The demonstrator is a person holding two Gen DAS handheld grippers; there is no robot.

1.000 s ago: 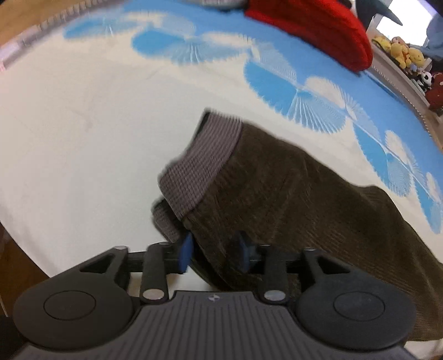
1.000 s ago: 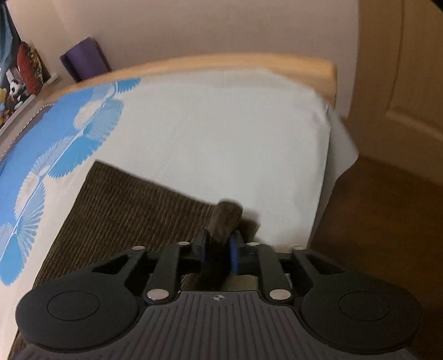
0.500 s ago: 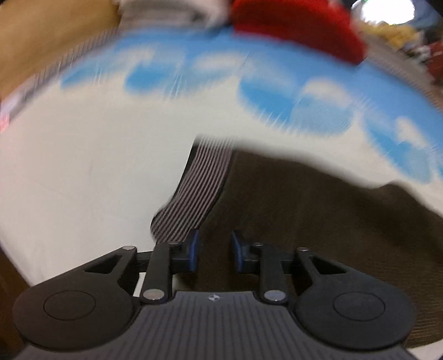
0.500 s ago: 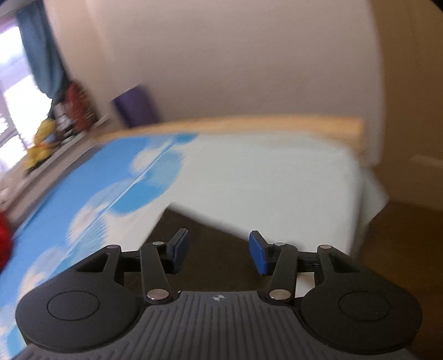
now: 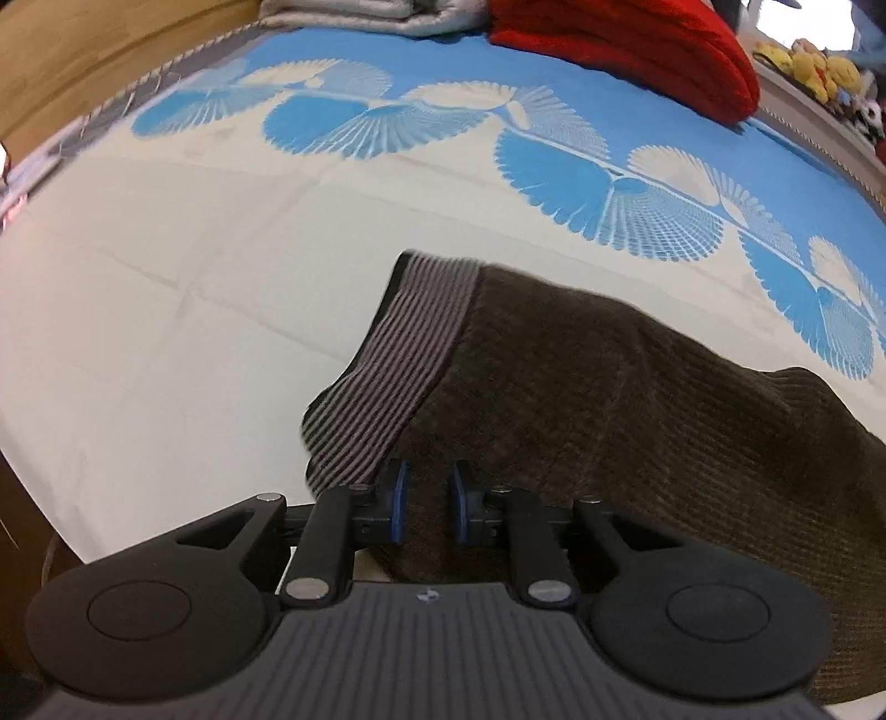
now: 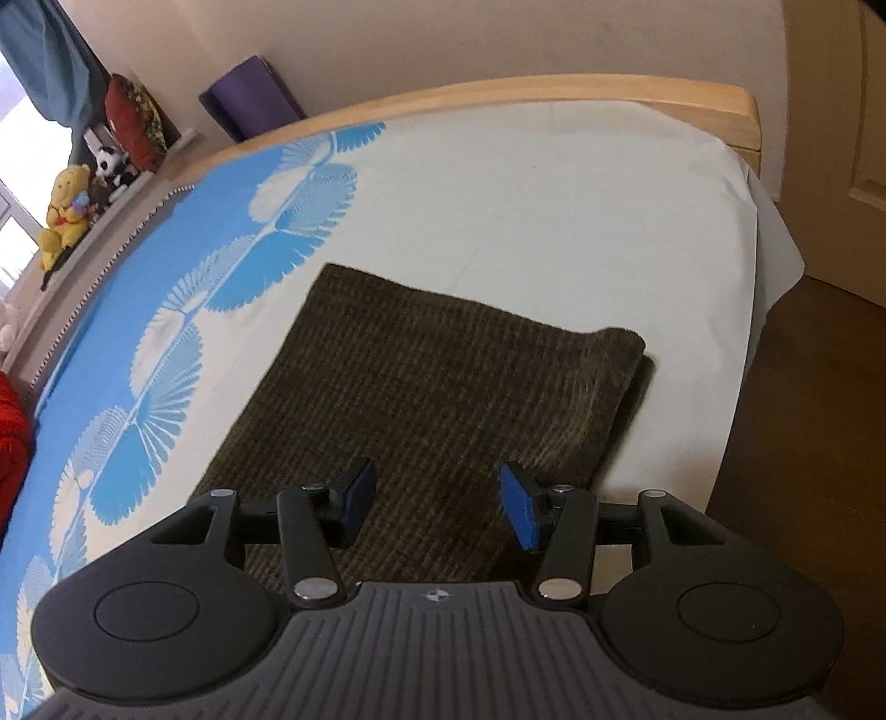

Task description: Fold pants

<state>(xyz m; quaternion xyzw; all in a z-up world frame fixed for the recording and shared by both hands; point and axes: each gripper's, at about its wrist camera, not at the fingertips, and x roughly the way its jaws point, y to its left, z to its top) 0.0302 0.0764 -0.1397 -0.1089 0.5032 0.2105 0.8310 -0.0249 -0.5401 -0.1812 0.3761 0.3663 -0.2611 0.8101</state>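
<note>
Dark brown corduroy pants lie folded on the bed, with a grey ribbed waistband at their left end. My left gripper hovers over the near edge by the waistband, its jaws a small gap apart and nothing held between them. In the right wrist view the pants lie flat with a folded edge at the right. My right gripper is open wide above them and empty.
The bed has a white sheet and a blue fan-patterned cover. A red blanket and folded grey cloth lie at the far end. A wooden bed frame, stuffed toys and the floor surround it.
My right gripper let go of the pants' folded edge, opened wide and rose. My left gripper released the fabric, and its jaws narrowed. The pants settled flat.
</note>
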